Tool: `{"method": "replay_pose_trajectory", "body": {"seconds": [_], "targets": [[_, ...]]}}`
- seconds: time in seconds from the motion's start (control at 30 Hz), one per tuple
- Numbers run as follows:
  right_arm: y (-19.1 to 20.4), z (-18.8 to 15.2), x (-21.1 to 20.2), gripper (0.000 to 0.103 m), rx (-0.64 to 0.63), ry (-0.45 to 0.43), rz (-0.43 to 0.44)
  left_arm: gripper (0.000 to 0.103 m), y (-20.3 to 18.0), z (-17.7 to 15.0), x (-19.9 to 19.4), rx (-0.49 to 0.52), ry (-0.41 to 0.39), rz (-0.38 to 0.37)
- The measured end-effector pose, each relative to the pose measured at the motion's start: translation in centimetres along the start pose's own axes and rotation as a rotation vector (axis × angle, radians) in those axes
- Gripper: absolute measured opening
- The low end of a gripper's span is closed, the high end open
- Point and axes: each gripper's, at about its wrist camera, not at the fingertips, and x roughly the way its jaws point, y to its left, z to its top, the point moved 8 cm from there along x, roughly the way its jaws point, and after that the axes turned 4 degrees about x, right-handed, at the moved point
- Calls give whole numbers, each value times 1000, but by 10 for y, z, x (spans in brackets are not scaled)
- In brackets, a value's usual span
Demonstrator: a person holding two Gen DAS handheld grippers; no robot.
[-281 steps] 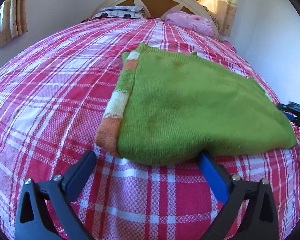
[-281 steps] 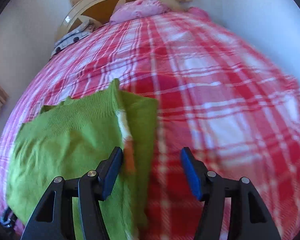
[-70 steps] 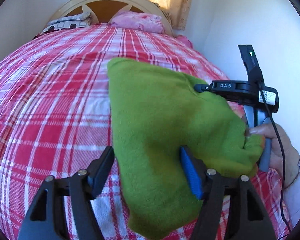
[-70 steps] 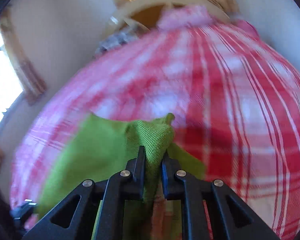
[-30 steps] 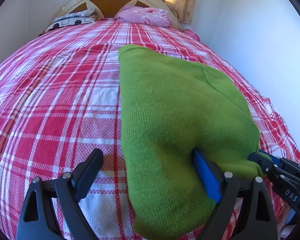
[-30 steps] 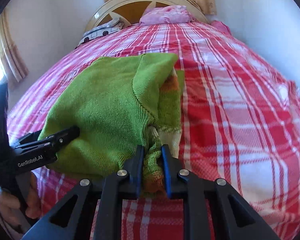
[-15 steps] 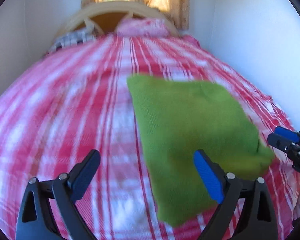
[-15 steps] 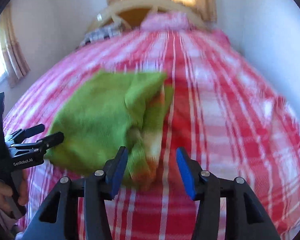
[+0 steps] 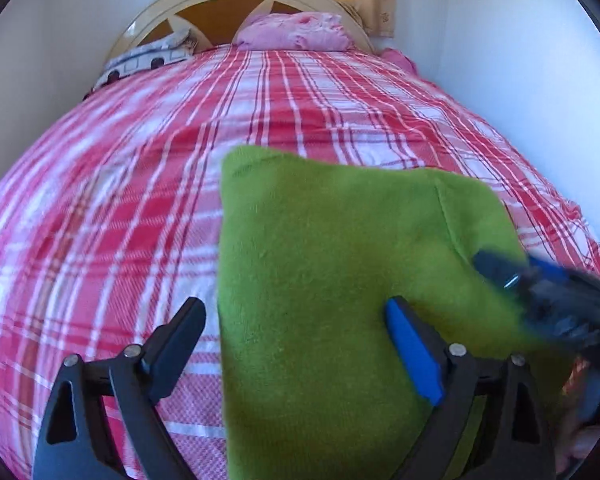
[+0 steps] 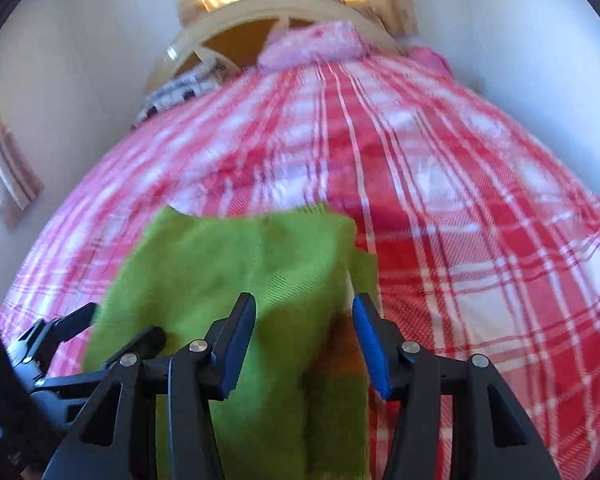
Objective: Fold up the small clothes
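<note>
Looking at the green sweater (image 9: 340,264), we are seeing it folded on the bed (image 9: 140,200); the left gripper (image 9: 296,344) and right gripper (image 10: 304,340), just opening, are holding nothing.

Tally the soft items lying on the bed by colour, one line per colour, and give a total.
Green: 1, the folded green sweater
Pink: 1, the pink pillow at the headboard
Black and white: 1, the patterned cushion beside it
Total: 3, all on the red plaid bedspread
</note>
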Motion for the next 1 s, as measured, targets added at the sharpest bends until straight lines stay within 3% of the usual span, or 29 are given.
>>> {"method": "replay_pose_trajectory", "body": {"seconds": [0.03, 0.1, 0.3, 0.53, 0.63, 0.77, 1.0], "targets": [[-5, -7, 10, 70, 12, 15, -6, 94, 1, -2, -1, -8, -7, -8], [-15, -8, 10, 76, 90, 13, 37, 94, 1, -2, -2, -5, -15, -12], [-19, -10, 12, 78, 116, 22, 88, 96, -1, -4, -3, -2, -18, -6], [-19, -11, 12, 80, 104, 26, 141, 101, 15, -13, 14, -196, 80, -193], [-13, -11, 13, 77, 63, 26, 136, 100, 6, -13, 11, -151, 74, -173], [-5, -12, 8, 59, 21, -3, 172, 98, 4, -14, 10, -157, 70, -211], [-10, -11, 13, 62, 80, 19, 214, 98, 2, -12, 10, -159, 56, -217]]}}
